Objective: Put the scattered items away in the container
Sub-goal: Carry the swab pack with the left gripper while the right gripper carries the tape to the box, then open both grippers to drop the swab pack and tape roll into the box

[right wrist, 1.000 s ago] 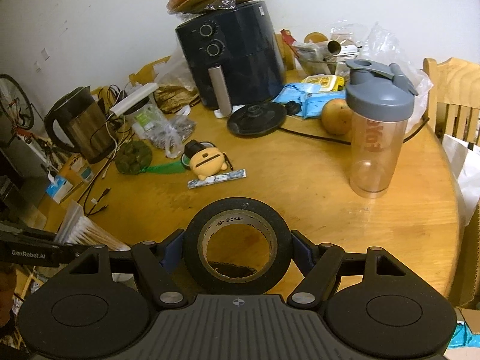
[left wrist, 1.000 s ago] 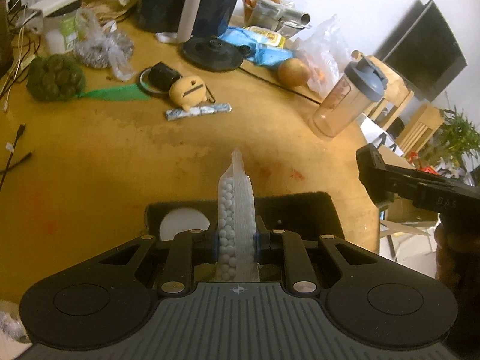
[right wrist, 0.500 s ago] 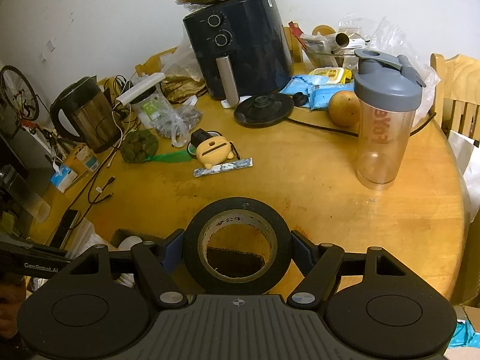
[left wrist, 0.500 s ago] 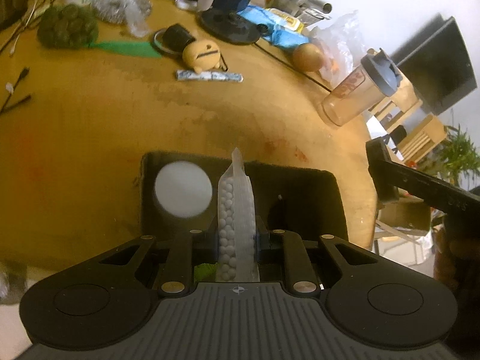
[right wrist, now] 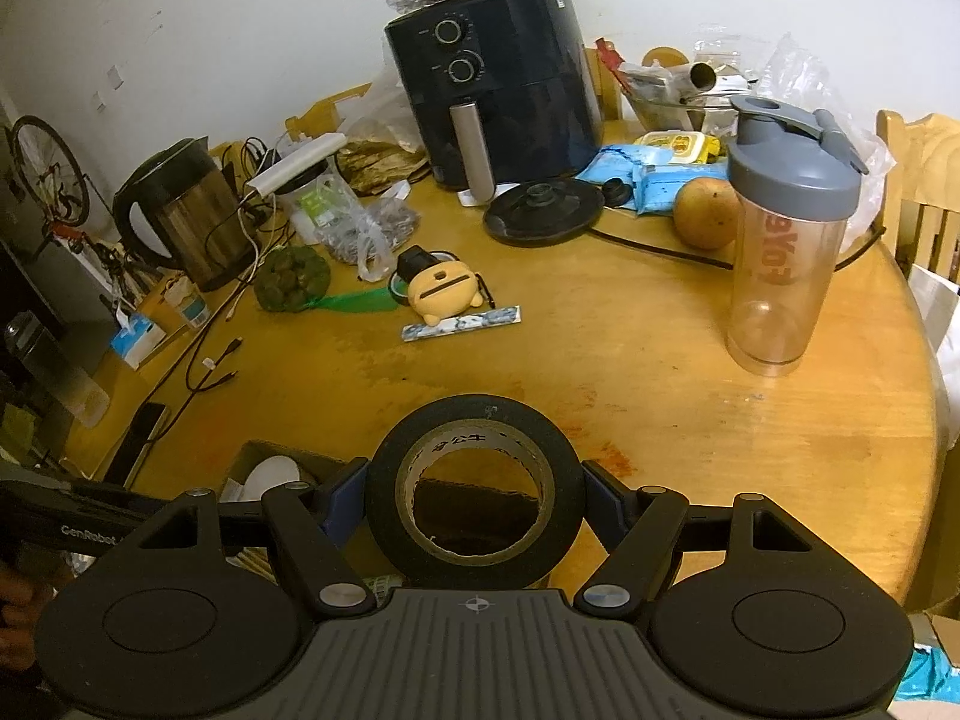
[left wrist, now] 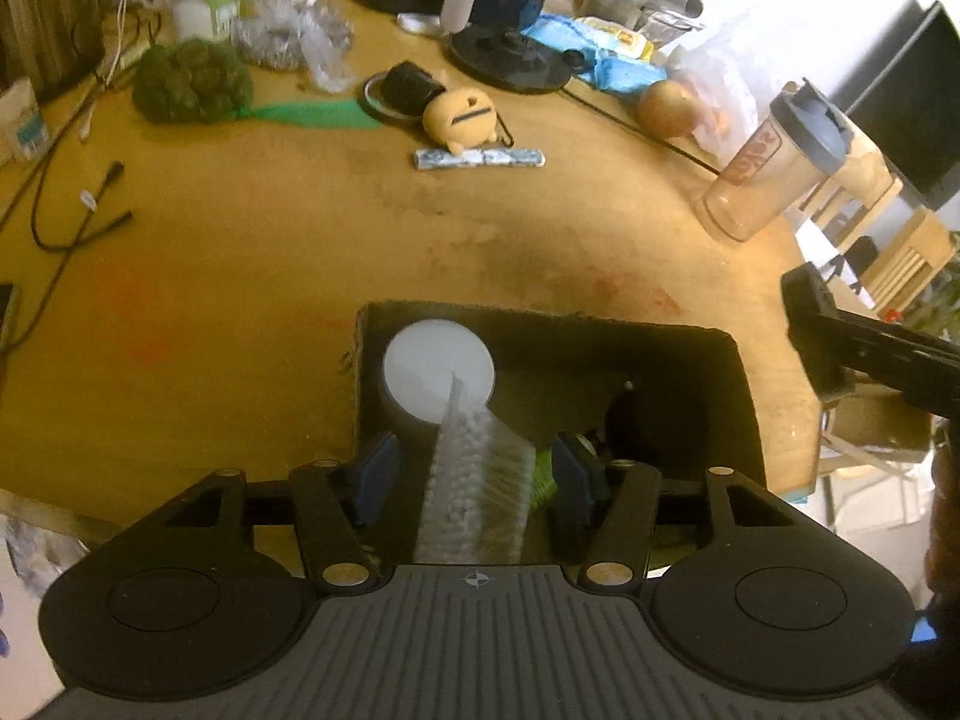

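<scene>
A black open box [left wrist: 540, 317] sits at the near table edge, holding a white round lid [left wrist: 432, 369] and something green [left wrist: 540, 471]. My left gripper [left wrist: 474, 471] hangs over it, its jaws opening. A clear bag of white beads [left wrist: 468, 498] leans loose between the blue pads, which do not press on it. My right gripper [right wrist: 474, 498] is shut on a black tape roll [right wrist: 474, 414], held upright just right of the box [right wrist: 252, 462]. The right gripper's body shows at the edge of the left wrist view.
On the round wooden table lie a yellow case [left wrist: 459, 117], a foil stick packet [left wrist: 480, 157], a green net bag [left wrist: 189, 81] and cables [left wrist: 72, 210]. A shaker bottle [right wrist: 786, 264], an air fryer [right wrist: 498, 84] and a kettle [right wrist: 186, 210] stand further back.
The left gripper tipped down over the box and its jaws spread off the bead bag, which now leans to the right. The right gripper keeps its hold on the tape.
</scene>
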A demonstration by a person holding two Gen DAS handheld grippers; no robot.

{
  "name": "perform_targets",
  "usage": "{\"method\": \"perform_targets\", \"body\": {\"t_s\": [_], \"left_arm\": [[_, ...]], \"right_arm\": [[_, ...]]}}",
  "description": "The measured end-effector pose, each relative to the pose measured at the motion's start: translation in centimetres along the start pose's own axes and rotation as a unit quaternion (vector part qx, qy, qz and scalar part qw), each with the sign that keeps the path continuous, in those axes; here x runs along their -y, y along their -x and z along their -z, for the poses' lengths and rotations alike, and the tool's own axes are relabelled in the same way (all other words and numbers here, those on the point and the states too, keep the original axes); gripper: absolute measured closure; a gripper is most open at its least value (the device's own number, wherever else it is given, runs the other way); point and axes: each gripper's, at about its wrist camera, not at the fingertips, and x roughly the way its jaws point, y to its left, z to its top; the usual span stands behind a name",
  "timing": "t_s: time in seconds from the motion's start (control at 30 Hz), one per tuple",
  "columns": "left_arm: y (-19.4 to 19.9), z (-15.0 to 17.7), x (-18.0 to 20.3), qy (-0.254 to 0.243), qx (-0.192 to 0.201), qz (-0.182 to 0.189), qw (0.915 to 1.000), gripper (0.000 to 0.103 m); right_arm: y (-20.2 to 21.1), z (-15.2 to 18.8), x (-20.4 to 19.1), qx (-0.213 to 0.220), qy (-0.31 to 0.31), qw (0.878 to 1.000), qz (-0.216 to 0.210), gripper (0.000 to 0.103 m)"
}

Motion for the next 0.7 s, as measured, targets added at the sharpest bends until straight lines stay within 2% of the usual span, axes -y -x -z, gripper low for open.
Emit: {"method": "perform_targets", "body": {"t_s": [0.47, 0.5, 0.53, 0.57, 0.7], "left_arm": [[1.9, -0.2, 0.6, -0.014, 0.038, -0.027, 0.9988, 0.045], [2.0, -0.2, 0.5, -0.012, 0.04, -0.028, 0.9987, 0.043], [2.1, -0.2, 0.4, -0.011, 0.042, -0.03, 0.9986, 0.032], [2.3, -0.2, 0.3, -0.009, 0.048, -0.034, 0.9982, 0.03], [2.7, -0.1, 0.1, -0.008, 0.054, -0.039, 0.9977, 0.029]], "right_arm": [[-1.1, 0.2, -1.9, -0.023, 0.038, 0.999, -0.019, 0.027], [-1.2, 0.2, -2.1, -0.025, 0.04, 0.999, -0.021, 0.027], [-1.4, 0.2, -2.3, -0.029, 0.044, 0.998, -0.024, 0.027], [-1.6, 0.2, -2.5, -0.031, 0.048, 0.998, -0.027, 0.027], [-2.2, 0.2, -3.4, -0.042, 0.062, 0.996, -0.038, 0.027]]}}
